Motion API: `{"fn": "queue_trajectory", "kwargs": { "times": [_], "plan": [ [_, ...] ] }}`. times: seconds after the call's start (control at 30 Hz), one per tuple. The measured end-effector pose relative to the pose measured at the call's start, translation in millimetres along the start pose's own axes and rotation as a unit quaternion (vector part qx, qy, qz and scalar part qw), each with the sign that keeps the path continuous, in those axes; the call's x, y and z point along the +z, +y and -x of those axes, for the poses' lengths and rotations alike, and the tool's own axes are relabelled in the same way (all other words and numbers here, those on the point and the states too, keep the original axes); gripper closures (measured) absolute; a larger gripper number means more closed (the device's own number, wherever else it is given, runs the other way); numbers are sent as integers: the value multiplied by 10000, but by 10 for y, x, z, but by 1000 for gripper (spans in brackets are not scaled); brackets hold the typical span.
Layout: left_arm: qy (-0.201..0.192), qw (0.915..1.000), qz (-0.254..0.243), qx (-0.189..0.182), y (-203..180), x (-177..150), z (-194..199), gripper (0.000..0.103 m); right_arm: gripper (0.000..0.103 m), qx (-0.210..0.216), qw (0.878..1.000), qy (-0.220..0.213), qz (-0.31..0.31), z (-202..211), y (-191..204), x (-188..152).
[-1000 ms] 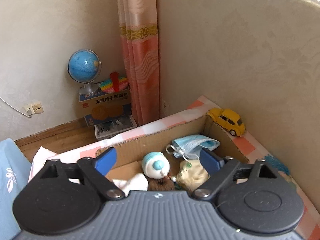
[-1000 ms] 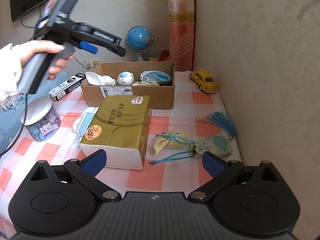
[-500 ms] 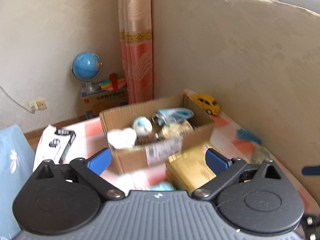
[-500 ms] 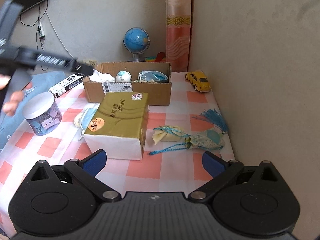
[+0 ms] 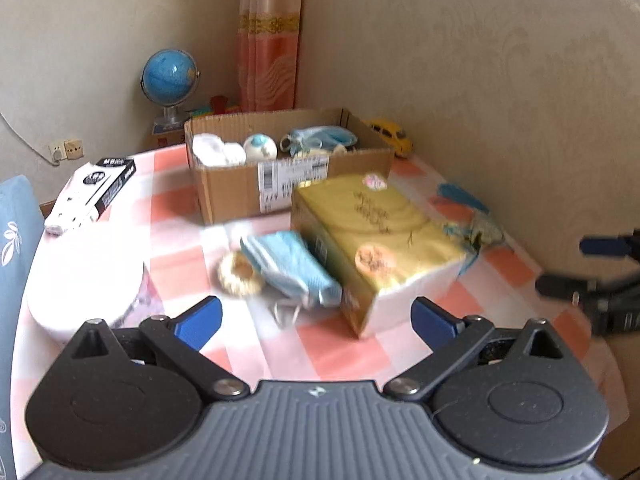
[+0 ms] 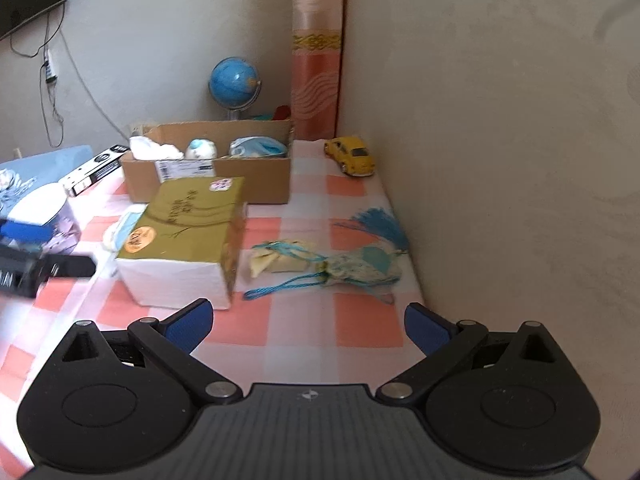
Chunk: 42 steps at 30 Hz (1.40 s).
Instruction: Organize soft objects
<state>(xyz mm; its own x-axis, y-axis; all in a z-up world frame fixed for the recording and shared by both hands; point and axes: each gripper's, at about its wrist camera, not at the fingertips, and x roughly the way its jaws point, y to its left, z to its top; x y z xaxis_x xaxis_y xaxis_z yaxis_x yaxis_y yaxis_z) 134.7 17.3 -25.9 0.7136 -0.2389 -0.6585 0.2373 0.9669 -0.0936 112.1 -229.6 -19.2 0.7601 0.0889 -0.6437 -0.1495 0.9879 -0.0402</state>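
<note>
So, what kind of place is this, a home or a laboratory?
Probably a room in a home: a table with a checked cloth stands in a corner, beside a curtain, a globe and a yellow toy car.

A crumpled blue face mask [image 5: 294, 270] lies flat beside a gold tissue pack [image 5: 376, 236]; two tasselled fabric sachets [image 6: 332, 266] lie right of it.

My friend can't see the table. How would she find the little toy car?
Find the open cardboard box at the back of the checked table. Just right of it, beside the beige wall, sits the toy car. It is the only bright yellow thing with wheels.
</note>
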Motion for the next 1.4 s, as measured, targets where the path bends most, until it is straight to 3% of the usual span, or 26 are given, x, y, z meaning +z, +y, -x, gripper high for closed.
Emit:
{"fn": "queue_trajectory", "kwargs": {
  "times": [0.23,0.53,0.97,1.1,1.27,1.4],
  "plan": [
    [214,9997,108,-80,15,-156,-87,3,8,-194,9997,-108,-116,-208,-166,20],
    [553,9982,164,-139,28,-250,-268,3,21,-327,9991,223,136,-707,-191,33],
    [612,9976,194,-244,52,-231,-345,3,22,-429,9963,185,725,-1107,-143,167],
    [610,9977,152,-259,38,-224,-366,3,28,-376,9961,224,766,-1178,-153,185],
    [587,9979,66,-261,26,-232,-356,3,48,-120,9978,344,559,-1206,-190,201],
    [537,9981,42,-304,29,-233,-327,3,53,-66,9978,396,527,-1156,-162,169]
  ]
}}
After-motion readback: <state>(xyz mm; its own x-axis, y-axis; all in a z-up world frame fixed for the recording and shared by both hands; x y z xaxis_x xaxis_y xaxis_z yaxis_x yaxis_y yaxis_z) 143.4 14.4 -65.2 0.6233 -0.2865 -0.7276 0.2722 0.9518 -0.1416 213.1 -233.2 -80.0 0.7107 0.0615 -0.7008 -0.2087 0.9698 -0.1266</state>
